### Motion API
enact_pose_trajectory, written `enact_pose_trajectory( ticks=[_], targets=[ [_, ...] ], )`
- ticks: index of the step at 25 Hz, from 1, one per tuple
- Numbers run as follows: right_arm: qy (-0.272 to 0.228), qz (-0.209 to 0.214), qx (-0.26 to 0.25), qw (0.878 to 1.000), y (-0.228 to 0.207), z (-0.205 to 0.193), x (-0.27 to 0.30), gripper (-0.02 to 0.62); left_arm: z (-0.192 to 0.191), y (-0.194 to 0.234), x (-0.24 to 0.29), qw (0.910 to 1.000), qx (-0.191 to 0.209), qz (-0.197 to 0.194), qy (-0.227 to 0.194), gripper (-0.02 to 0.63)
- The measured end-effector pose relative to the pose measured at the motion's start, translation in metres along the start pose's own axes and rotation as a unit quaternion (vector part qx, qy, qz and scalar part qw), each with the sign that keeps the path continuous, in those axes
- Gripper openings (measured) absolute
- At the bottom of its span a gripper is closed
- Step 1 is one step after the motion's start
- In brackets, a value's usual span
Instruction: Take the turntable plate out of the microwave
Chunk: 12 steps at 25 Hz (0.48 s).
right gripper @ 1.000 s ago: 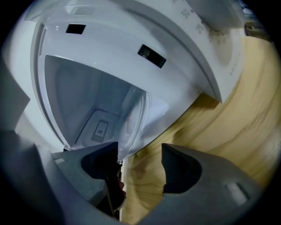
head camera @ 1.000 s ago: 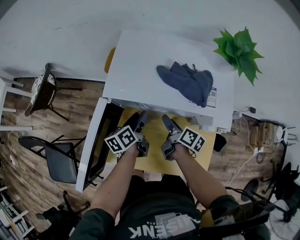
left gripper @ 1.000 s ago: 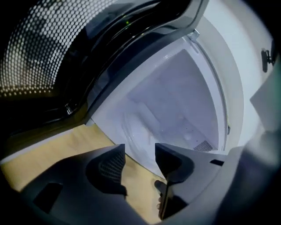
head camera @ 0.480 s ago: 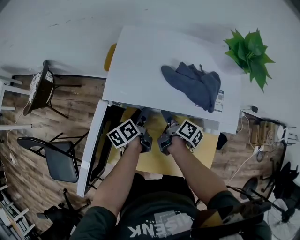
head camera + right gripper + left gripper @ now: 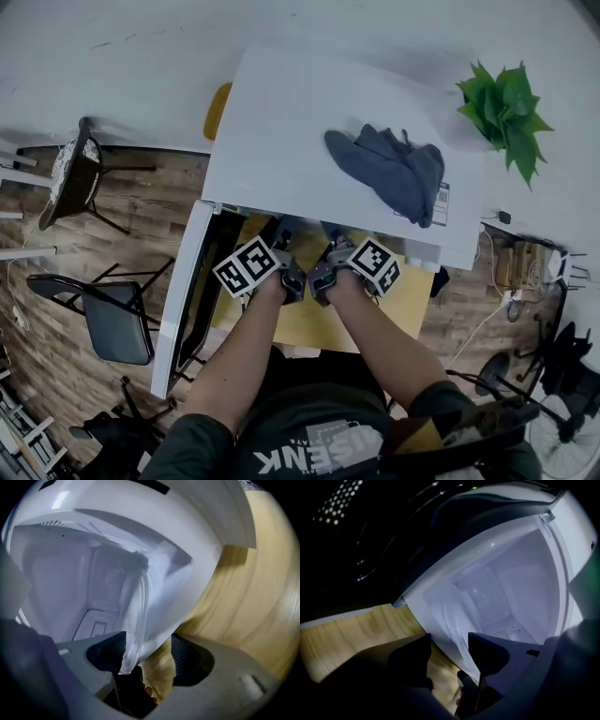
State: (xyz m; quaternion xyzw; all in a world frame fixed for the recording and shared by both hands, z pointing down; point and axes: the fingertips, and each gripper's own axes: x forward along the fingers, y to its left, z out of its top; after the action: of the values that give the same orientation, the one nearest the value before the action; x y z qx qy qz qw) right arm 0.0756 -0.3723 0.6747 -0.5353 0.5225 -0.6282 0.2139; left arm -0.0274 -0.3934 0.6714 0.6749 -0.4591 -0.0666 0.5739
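The white microwave (image 5: pixel 309 122) stands on a wooden table with its door (image 5: pixel 183 300) swung open to the left. Both grippers reach into its opening side by side. The clear glass turntable plate (image 5: pixel 457 630) lies in the cavity. Its rim runs between the jaws of my left gripper (image 5: pixel 450 653), which are opening and do not press on it. In the right gripper view the plate (image 5: pixel 136 616) shows edge-on between the jaws of my right gripper (image 5: pixel 147 656), close against one jaw and apart from the other. From above, the left gripper (image 5: pixel 281 232) and right gripper (image 5: pixel 333 239) have their tips hidden under the microwave's front edge.
A blue cloth (image 5: pixel 389 173) lies on top of the microwave. A green plant (image 5: pixel 506 108) stands at the right. The yellow wooden table (image 5: pixel 309 323) shows below the grippers. Two chairs (image 5: pixel 112 319) (image 5: pixel 75 178) stand on the floor at the left.
Both grippers have drawn closer together and slid a little farther under the microwave's front edge. Their marker cubes have rolled slightly.
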Motion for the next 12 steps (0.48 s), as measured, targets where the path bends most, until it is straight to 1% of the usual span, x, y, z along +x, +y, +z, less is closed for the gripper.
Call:
enact_pose_trajectory(
  ticks=[2, 4, 7, 8, 9, 11, 12],
  targets=[
    [0.005, -0.002, 0.011, 1.000, 0.000, -0.001, 0.003, 0.281, 0.001, 0.002, 0.000, 1.0000, 0.005, 0.005, 0.001, 0.235],
    [0.003, 0.004, 0.019, 1.000, 0.000, -0.001, 0.003, 0.275, 0.001, 0.002, 0.000, 1.0000, 0.002, 0.004, -0.001, 0.238],
    [-0.001, 0.017, 0.021, 1.000, -0.002, 0.000, -0.002, 0.265, -0.006, -0.001, -0.003, 0.9998, -0.010, -0.017, 0.006, 0.207],
    [-0.001, 0.020, 0.026, 0.999, -0.003, 0.000, -0.004, 0.258, -0.008, -0.003, -0.004, 0.9996, -0.009, -0.024, 0.011, 0.207],
    [0.000, 0.024, 0.030, 0.999, -0.003, -0.001, -0.005, 0.256, -0.011, -0.005, -0.004, 0.9994, -0.005, -0.029, 0.017, 0.194],
    [0.002, 0.030, 0.034, 0.999, -0.005, -0.002, -0.009, 0.255, -0.014, -0.012, -0.007, 0.9991, 0.002, -0.036, 0.022, 0.124],
    [0.003, 0.033, 0.031, 0.999, -0.005, -0.003, -0.010, 0.250, -0.016, -0.014, -0.007, 0.9991, 0.004, -0.037, 0.022, 0.107]
  ],
)
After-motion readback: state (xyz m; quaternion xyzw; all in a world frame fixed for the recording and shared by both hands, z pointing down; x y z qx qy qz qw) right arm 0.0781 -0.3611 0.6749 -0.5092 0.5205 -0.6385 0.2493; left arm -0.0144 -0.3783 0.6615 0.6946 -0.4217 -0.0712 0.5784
